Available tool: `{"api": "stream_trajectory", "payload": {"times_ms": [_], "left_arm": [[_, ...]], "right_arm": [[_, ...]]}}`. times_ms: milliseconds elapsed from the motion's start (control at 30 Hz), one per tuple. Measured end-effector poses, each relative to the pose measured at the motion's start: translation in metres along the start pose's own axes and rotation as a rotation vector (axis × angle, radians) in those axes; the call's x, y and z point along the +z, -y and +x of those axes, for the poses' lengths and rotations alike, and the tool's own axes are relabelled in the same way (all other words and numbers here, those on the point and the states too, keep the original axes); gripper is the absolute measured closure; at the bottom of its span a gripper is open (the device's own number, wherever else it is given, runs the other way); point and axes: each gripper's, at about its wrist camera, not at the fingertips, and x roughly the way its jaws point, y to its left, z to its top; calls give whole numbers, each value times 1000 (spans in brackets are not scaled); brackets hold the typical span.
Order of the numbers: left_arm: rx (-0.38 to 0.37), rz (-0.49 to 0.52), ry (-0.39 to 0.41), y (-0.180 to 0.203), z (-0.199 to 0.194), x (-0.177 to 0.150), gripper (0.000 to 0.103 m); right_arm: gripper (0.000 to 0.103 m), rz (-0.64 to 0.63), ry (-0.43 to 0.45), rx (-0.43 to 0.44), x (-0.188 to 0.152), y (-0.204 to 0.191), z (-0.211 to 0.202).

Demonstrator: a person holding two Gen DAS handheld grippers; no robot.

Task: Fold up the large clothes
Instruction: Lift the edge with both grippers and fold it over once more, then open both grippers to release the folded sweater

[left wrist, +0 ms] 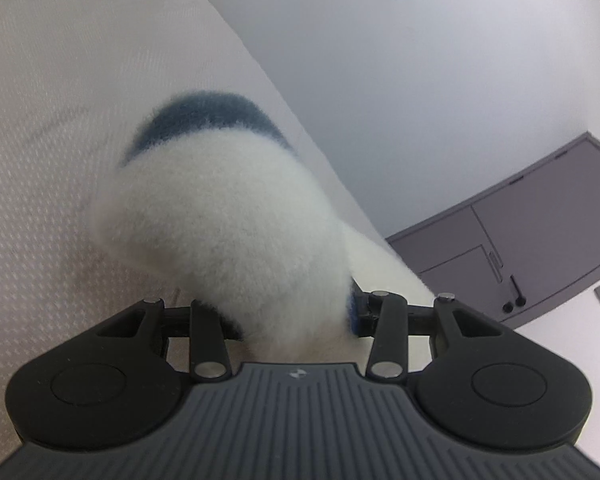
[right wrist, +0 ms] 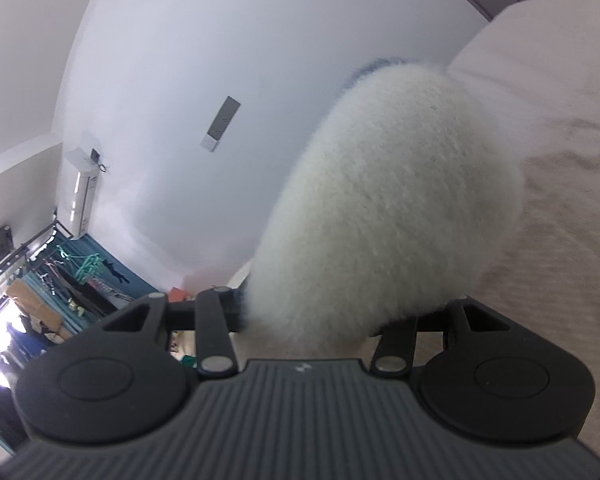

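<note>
Two bunches of white fleece [left wrist: 228, 216], one crossed by a dark blue band [left wrist: 204, 116], fill the jaws: the left gripper [left wrist: 292, 320] and right gripper [right wrist: 320, 316] each clamp on a bunch. Ahead of both lies a pale bedcover [left wrist: 52, 140].

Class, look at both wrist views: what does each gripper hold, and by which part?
Both grip a fluffy white garment. The left gripper and the right gripper each clamp a bunched fold; which part of the garment cannot be told.
</note>
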Motion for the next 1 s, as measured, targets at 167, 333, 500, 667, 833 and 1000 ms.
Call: {"api": "stream_trajectory", "payload": {"times_ms": [167, 333, 500, 667, 833, 1000], "left_arm": [[3, 49, -10, -10, 12, -19, 56], [-19, 68, -16, -26, 4, -37, 55], [-27, 33, -28, -46, -3, -53, 51], [-20, 26, -45, -50, -4, -55, 49], [8, 43, -91, -45, -12, -47, 46], [66, 104, -112, -45, -46, -50, 42]], "right_arm": [[52, 33, -39, -46, -18, 19, -3], [49, 98, -60, -80, -35, 39, -12], [43, 134, -76, -97, -46, 44, -15], [42, 138, -75, -106, -47, 46, -18], [38, 165, -103, -153, -38, 32, -14], [35, 142, -143, -235, -38, 24, -34]]}}
